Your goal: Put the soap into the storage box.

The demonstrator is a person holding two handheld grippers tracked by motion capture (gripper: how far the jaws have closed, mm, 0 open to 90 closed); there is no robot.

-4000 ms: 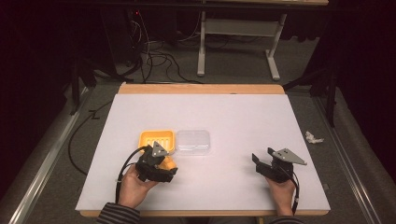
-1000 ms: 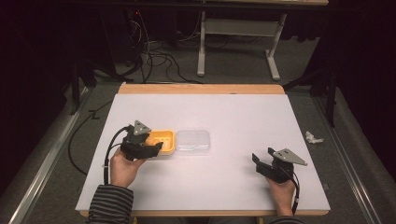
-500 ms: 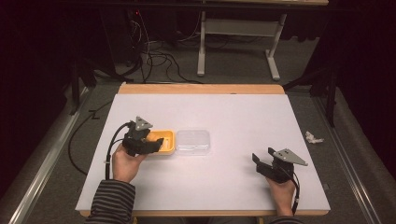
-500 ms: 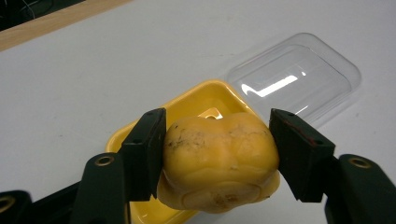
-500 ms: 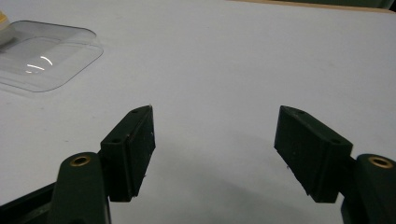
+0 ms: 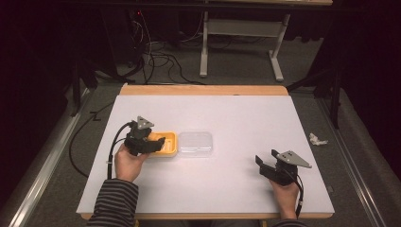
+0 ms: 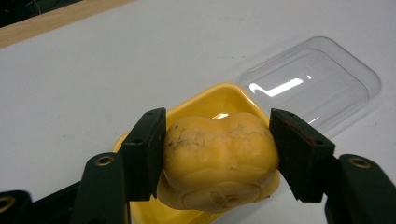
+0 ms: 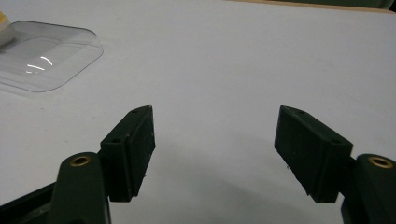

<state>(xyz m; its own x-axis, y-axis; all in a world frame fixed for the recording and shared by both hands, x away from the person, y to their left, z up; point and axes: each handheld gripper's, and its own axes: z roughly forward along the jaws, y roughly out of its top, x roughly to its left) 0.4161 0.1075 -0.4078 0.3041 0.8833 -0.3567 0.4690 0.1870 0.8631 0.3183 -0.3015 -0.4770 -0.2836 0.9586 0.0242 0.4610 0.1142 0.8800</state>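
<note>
Left gripper point(image 7: 217, 154) holds a yellow bell pepper point(image 7: 219, 158) over the yellow tray point(image 7: 196, 109).
The jaws press the pepper's sides, just above the tray at the left of the tabletop point(image 6: 236, 118), with a clear lid point(image 6: 195, 143) right of it. The right gripper point(image 8: 215, 149) hovers wide and empty at the near right. The pepper's smooth, rounded skin could slip from the flat pads and roll off the shallow tray.
</note>
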